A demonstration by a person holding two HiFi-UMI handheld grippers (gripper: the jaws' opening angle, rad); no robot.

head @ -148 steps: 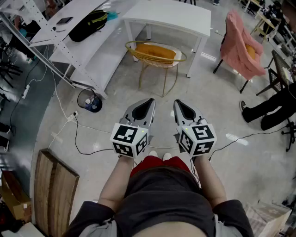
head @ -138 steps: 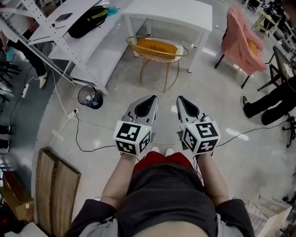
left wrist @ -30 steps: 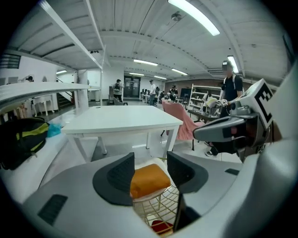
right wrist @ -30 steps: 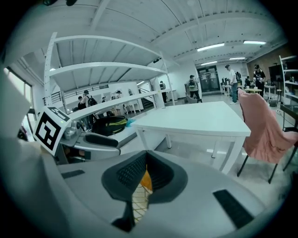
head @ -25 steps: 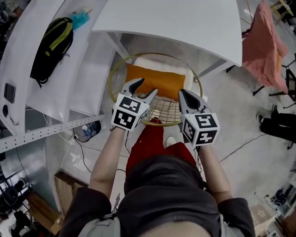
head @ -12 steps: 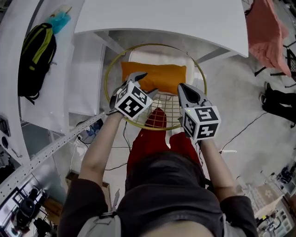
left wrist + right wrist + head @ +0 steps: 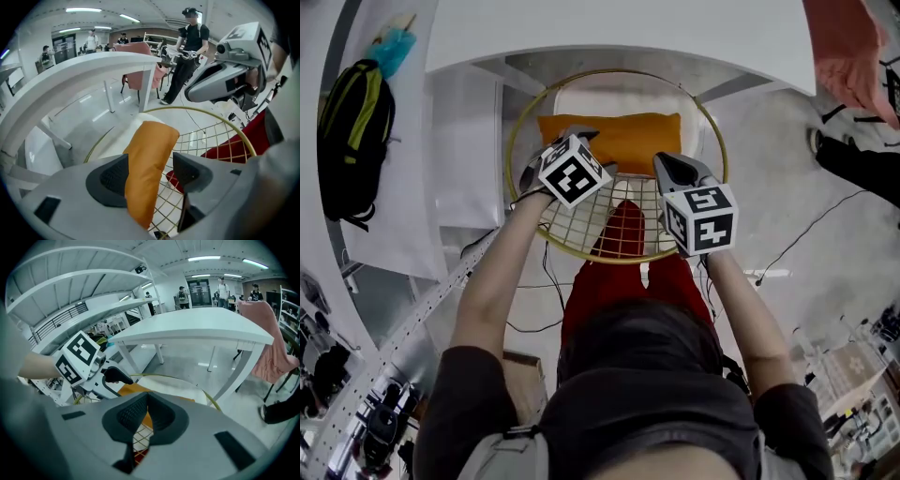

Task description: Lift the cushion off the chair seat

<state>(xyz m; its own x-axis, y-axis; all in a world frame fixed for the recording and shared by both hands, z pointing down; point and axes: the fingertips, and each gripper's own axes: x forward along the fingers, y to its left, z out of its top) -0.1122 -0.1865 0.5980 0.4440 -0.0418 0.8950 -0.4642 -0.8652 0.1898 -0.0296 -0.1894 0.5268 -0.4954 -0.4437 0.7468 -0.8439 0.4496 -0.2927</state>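
Observation:
An orange cushion [image 7: 619, 139] lies across the back of a round gold-wire chair [image 7: 713, 127], on a white seat pad [image 7: 614, 99]. My left gripper [image 7: 581, 142] points steeply down at the cushion's left end. In the left gripper view the left gripper [image 7: 150, 171] is open; its jaws have just been opening and now straddle the cushion [image 7: 147, 164], which lies in the gap unpressed. My right gripper [image 7: 670, 165] hangs over the cushion's right end. In its own view the right gripper [image 7: 147, 395] has its tips together with nothing between them, the cushion [image 7: 130, 389] beyond.
A white table [image 7: 619, 28] overhangs the chair's far side. At the left are a white shelf with a black backpack [image 7: 352, 131] and a slanted rail [image 7: 441, 291]. A pink cloth [image 7: 853, 56] is at the right. A person in black [image 7: 187, 47] stands beyond the table.
I have walked up to the chair. In the last second both grippers sank toward the cushion, and the left one rolled and tipped downward over the cushion's left end.

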